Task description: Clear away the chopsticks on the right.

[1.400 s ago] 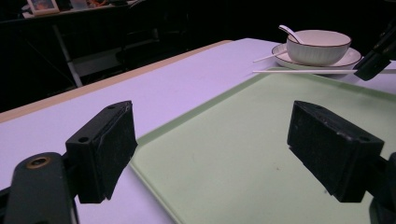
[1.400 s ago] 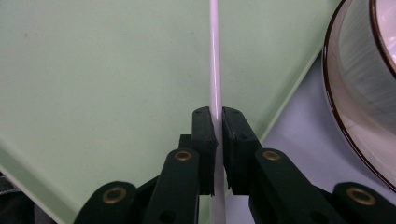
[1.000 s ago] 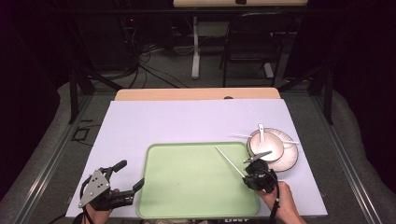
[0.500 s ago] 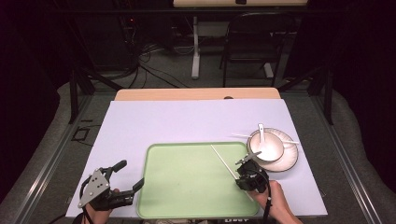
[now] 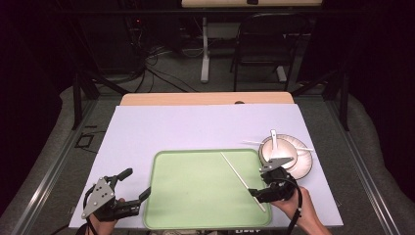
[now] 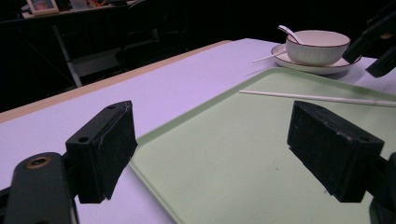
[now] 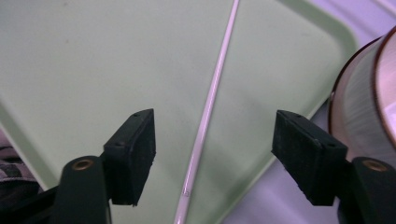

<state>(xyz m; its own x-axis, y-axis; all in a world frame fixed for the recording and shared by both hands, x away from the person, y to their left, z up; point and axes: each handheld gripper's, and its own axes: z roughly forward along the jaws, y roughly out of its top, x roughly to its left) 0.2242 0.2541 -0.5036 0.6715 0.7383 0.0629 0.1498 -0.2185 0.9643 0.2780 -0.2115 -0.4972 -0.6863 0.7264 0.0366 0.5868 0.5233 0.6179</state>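
No readable writing; chopstick point(image 5: 242, 180) lies on tray point(image 5: 195, 196).

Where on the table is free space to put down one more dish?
The white table cover is bare behind the green tray, from its far rim to the wooden edge. The tray's left half is free too. The right side is crowded: chopstick, bowl on its plate, right hand-held gripper.

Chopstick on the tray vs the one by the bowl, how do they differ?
The chopstick on the tray lies flat on the green tray, running diagonally; the chopstick by the bowl rests on the plate, partly behind the bowl. The first lies between the right gripper's open jaws, untouched; the second is away from both grippers. Both are thin and white.
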